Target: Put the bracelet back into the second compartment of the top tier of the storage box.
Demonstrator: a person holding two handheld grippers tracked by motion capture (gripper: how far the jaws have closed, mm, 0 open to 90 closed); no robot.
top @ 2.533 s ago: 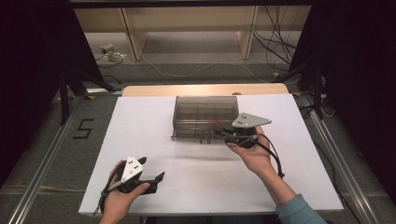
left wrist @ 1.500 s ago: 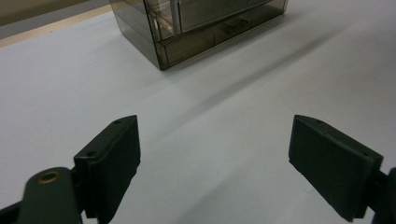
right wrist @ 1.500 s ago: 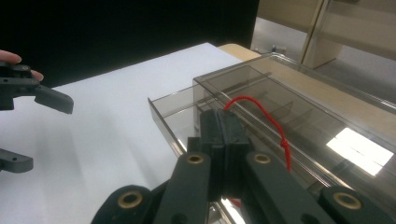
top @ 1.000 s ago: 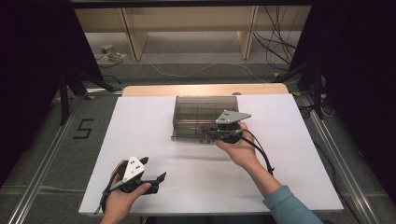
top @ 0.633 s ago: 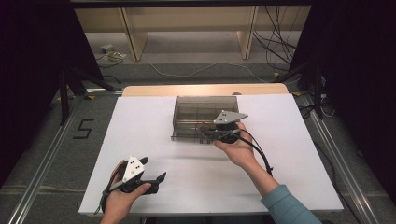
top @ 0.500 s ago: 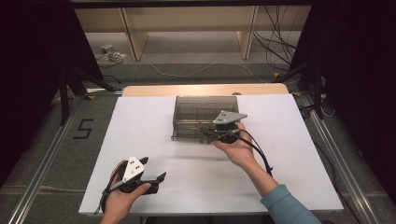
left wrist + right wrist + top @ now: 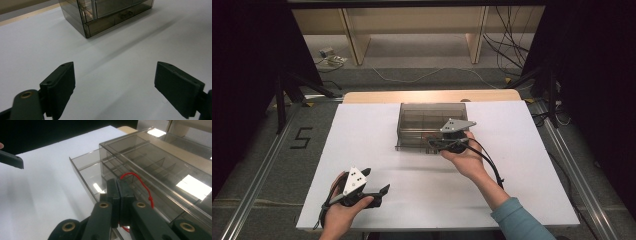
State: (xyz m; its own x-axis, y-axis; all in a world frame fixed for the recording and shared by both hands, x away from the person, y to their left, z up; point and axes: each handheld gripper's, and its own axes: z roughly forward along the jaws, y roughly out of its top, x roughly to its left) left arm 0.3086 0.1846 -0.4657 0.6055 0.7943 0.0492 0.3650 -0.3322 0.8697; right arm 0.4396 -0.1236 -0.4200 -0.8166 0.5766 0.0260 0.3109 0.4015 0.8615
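A smoky clear drawer box (image 7: 424, 117) stands at the middle back of the white table (image 7: 362, 135). In the right gripper view its low drawer (image 7: 85, 167) is pulled out a little. My right gripper (image 7: 433, 145) sits at the box's front, over that drawer. Its jaws (image 7: 117, 186) are shut on a thin red string (image 7: 142, 186), which loops up to the right and ends in a knot. Near the front left edge my left gripper (image 7: 376, 181) is held low over the table. It (image 7: 115, 82) stands open and holds nothing, and the box (image 7: 110, 15) lies farther off.
One jaw of the left gripper (image 7: 11, 160) shows at the far left of the right gripper view. Metal rails (image 7: 257, 185) run along both sides of the table. Wooden shelving legs (image 7: 354, 40) and cables (image 7: 507, 45) lie on the floor beyond.
The right gripper shifted left along the box's front between the oldest frame and one second ago, then kept still. The left gripper has not moved.
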